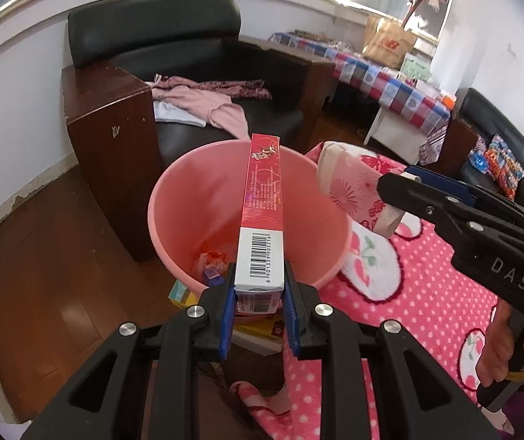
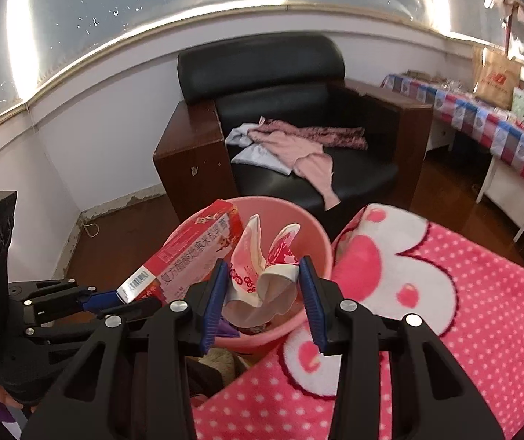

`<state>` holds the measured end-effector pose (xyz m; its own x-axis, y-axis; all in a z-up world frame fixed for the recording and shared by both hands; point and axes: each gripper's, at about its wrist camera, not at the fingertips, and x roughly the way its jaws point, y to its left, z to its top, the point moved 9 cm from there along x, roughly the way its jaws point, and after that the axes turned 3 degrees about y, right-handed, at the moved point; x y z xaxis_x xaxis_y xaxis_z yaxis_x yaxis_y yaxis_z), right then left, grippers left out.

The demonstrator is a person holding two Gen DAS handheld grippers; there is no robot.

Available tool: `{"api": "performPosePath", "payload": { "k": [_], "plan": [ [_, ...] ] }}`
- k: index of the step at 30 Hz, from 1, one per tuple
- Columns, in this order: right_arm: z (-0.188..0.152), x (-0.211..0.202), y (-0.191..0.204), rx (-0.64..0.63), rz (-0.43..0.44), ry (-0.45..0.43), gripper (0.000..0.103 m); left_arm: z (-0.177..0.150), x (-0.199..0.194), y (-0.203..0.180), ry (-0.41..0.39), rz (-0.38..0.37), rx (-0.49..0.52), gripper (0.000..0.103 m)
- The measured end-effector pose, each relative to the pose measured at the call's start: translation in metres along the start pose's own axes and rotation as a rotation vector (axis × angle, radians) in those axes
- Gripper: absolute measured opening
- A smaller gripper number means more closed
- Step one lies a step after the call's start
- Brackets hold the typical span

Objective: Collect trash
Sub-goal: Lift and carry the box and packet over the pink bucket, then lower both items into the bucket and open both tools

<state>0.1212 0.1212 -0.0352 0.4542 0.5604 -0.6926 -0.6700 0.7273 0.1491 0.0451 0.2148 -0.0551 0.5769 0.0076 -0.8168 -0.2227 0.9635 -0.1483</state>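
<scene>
My left gripper (image 1: 259,289) is shut on the near end of a long red box (image 1: 263,198) with a barcode, held out over the open pink bin (image 1: 203,190). The same red box (image 2: 188,256) shows in the right wrist view, angled over the bin's left rim. My right gripper (image 2: 264,289) is shut on a crumpled white-and-pink paper wrapper (image 2: 262,275), just over the pink bin (image 2: 317,242). Seen from the left wrist, the right gripper (image 1: 397,179) holds that wrapper (image 1: 346,183) at the bin's right rim. Several small scraps (image 1: 212,264) lie at the bin's bottom.
A pink polka-dot blanket (image 2: 464,293) covers the surface to the right of the bin. Behind it stands a black armchair (image 2: 309,121) with pink clothes (image 2: 298,150) and wooden sides. A table with a checked cloth (image 1: 390,88) runs along the right. Boxes (image 1: 181,293) lie on the floor beside the bin.
</scene>
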Motion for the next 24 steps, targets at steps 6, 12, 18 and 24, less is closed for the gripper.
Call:
{"api": "performPosePath", "payload": {
  "k": [6, 12, 18, 24],
  "plan": [
    [-0.002, 0.032, 0.006, -0.014, 0.002, 0.069, 0.041, 0.014, 0.025, 0.012, 0.099, -0.010, -0.030, 0.022],
    [-0.009, 0.058, 0.005, -0.015, 0.001, 0.124, 0.041, 0.025, 0.052, 0.016, 0.173, 0.010, -0.016, 0.022],
    [-0.014, 0.080, 0.000, -0.007, -0.022, 0.159, 0.041, 0.028, 0.080, 0.024, 0.223, 0.066, -0.010, 0.022],
    [-0.020, 0.097, -0.005, -0.007, -0.035, 0.197, 0.041, 0.021, 0.098, 0.029, 0.268, 0.087, -0.001, 0.022]
  ]
}}
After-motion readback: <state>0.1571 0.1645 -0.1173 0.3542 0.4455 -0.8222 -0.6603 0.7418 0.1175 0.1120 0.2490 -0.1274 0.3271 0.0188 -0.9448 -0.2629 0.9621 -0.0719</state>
